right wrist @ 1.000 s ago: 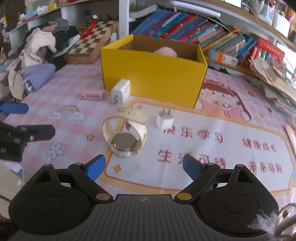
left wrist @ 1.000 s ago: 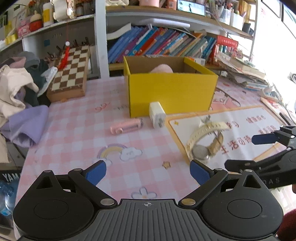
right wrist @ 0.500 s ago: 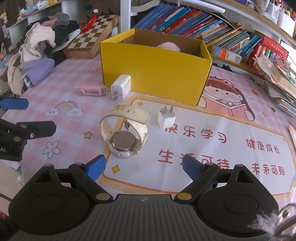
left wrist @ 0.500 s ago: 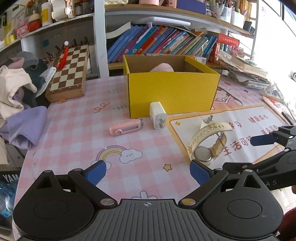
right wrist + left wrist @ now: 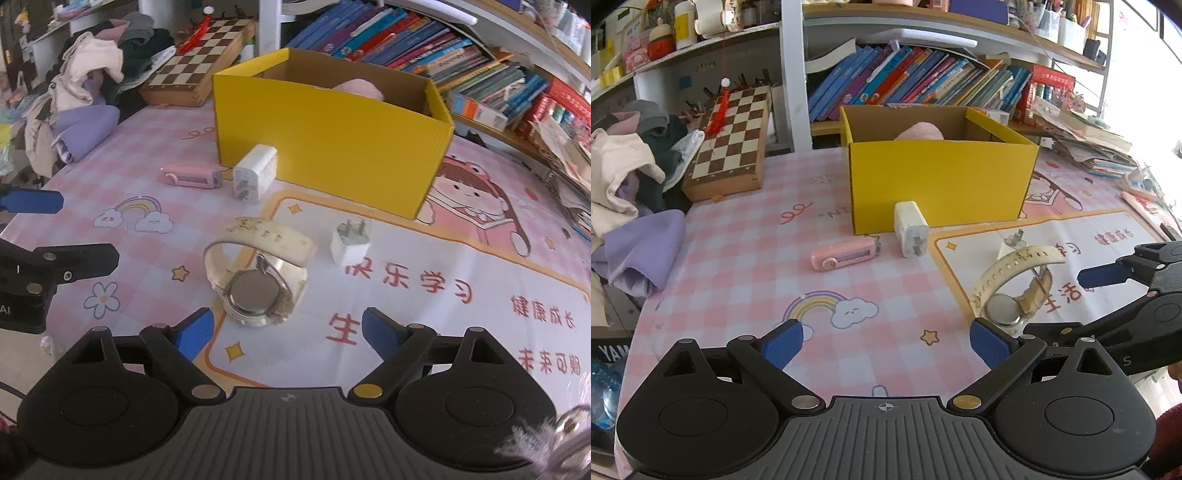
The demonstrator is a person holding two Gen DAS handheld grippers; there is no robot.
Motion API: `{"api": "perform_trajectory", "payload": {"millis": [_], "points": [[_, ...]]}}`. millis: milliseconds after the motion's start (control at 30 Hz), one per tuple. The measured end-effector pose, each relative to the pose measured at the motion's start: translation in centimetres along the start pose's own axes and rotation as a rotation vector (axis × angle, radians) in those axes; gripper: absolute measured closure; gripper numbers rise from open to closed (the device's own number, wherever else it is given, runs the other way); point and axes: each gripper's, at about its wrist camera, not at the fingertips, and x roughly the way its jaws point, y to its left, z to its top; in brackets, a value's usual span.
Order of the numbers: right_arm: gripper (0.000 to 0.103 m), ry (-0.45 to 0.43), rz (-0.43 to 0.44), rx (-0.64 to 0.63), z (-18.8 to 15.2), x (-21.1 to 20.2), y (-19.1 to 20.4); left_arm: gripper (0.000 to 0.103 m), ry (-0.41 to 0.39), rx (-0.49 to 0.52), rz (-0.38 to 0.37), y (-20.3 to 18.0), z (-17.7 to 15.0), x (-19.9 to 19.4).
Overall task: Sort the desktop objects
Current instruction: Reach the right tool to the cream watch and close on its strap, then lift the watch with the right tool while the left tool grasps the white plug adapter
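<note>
A cream-strapped wristwatch (image 5: 256, 275) lies face down on the mat, just ahead of my open right gripper (image 5: 286, 334); it also shows in the left wrist view as the watch (image 5: 1015, 291). Beyond it stand a small white plug (image 5: 351, 243) and a larger white charger (image 5: 255, 173) (image 5: 910, 229). A pink utility knife (image 5: 846, 254) (image 5: 192, 175) lies left of the charger. The yellow box (image 5: 942, 184) (image 5: 328, 147) holds a pink object (image 5: 356, 88). My left gripper (image 5: 886, 341) is open and empty over the pink checked cloth.
A chessboard case (image 5: 731, 144) leans at the back left beside a heap of clothes (image 5: 624, 184). Bookshelves (image 5: 923, 88) run behind the box, with stacked papers (image 5: 1086, 144) at the right. A water bottle (image 5: 602, 391) sits below the table's left edge.
Both grippers have eased slightly forward towards the watch and box; the objects on the table have not moved. Both stay open.
</note>
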Motion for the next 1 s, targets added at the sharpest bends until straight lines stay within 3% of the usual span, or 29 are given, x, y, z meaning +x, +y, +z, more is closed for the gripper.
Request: {"api": "perform_trajectory", "payload": {"millis": [500,800,1000], "points": [[0.014,0.081,0.077,-0.020,2.0,3.7,1.1,0.004,0.028,-0.027,0.060,2.1,-0.1,0.2],[0.027,0.131,0.075,0.010,2.6,5.7,1.3,0.004,0.047,0.003,0.072,2.4,-0.1,0.3],[0.036,0.119,0.059,0.010,2.8,6.0,1.2,0.004,0.049,0.000,0.069,2.5,0.1,0.6]]}}
